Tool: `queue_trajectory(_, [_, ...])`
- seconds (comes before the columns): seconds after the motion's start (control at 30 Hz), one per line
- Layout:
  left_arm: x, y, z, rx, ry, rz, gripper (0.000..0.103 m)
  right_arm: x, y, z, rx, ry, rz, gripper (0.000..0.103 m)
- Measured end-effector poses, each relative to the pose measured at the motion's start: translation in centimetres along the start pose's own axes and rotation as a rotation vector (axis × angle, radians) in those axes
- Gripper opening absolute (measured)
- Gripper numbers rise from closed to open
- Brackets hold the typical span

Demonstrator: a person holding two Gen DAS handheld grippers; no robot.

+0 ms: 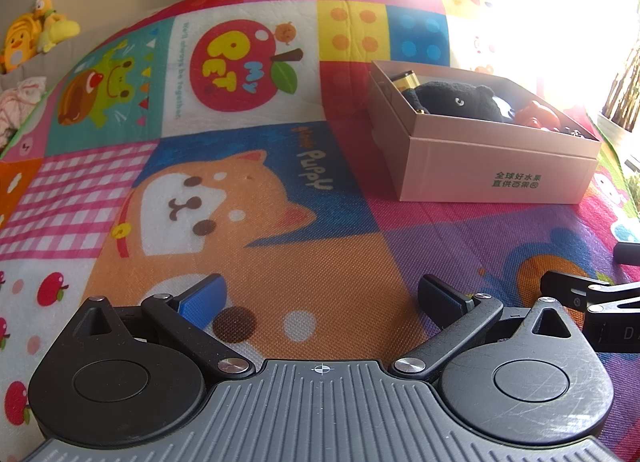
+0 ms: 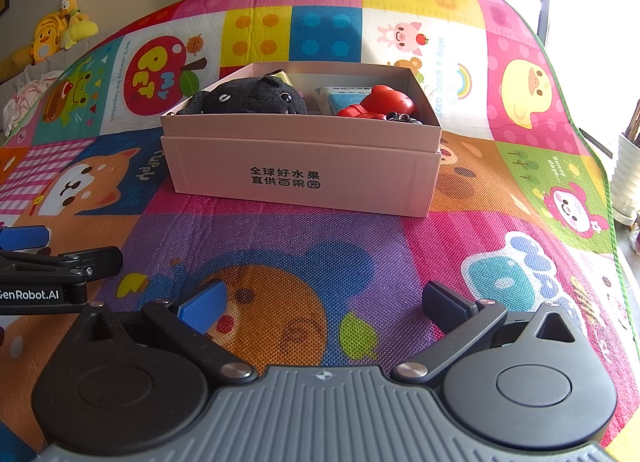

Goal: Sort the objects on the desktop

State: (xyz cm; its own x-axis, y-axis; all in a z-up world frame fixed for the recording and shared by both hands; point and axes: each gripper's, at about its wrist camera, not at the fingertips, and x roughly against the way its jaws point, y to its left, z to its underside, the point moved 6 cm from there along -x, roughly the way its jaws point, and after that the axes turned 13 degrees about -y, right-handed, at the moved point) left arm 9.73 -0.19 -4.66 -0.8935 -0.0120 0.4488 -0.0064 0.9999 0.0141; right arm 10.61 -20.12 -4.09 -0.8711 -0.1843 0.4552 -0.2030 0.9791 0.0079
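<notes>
The left gripper and the right gripper both hover low over the patchwork play mat, fingers spread wide with nothing between them. Farther off on the mat sits the pink cardboard box, open-topped, with dark printed characters on its near wall. Its long axis runs left to right. Inside lie a black plush toy on the left, a red toy on the right and a pale blue packet between them.
</notes>
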Motion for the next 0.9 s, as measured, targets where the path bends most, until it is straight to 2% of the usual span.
queue_trajectory(0.9, [0.00, -0.20, -0.06, -0.004, 0.001, 0.000, 0.103, 0.01, 0.03, 0.06, 0.000, 0.000, 0.000, 0.103])
